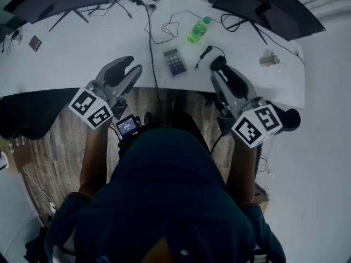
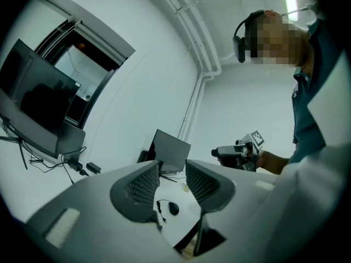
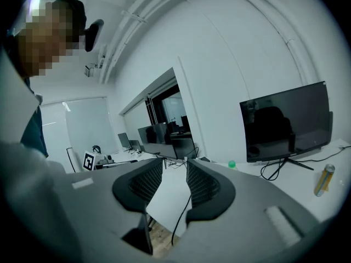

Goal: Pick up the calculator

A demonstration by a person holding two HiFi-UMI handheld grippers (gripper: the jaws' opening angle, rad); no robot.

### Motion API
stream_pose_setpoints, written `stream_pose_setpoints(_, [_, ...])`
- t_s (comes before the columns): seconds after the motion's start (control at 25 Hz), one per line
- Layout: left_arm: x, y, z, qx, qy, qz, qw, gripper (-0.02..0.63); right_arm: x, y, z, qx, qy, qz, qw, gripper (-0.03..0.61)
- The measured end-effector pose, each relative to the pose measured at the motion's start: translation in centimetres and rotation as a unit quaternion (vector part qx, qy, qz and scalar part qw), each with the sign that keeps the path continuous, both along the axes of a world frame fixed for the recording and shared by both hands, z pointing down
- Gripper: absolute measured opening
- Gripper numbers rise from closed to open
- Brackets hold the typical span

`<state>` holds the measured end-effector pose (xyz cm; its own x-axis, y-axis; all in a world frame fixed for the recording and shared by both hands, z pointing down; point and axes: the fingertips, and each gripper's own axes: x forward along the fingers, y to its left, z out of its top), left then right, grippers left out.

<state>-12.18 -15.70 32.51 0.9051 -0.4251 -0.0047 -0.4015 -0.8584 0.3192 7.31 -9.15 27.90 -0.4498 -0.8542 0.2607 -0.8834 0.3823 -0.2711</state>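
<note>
A white worktop (image 1: 82, 53) stretches before a person holding the left gripper (image 1: 134, 64) and the right gripper (image 1: 215, 69) over its near edge, each with jaws parted and nothing between them. The calculator (image 1: 174, 61) lies flat on the worktop between the two grippers, clear of both, just beside a black cable (image 1: 155, 64), with a green bottle (image 1: 198, 30) farther back.
</note>
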Motion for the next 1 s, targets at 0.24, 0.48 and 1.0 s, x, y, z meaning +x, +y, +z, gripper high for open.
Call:
stream_pose_setpoints(0.24, [-0.2,-2.0,0.6,-0.011,-0.011,-0.036,0.9992,0.149,0.1,-3.5,0.6,-0.008,-0.008,-0.041,0.999,0.137])
stream_pose_setpoints(0.48, [0.9,-4.0,1.9,-0.027,-0.017,-0.068,0.9972,0.149,1.5,-6.7,1.5,-0.018,-0.009,-0.073,0.997,0.137])
stream_pose_setpoints(1.0, [3.9,-7.4,7.9,-0.085,-0.036,-0.089,0.9917,0.15,2.7,-11.5,5.2,-0.063,-0.034,-0.125,0.99,0.137])
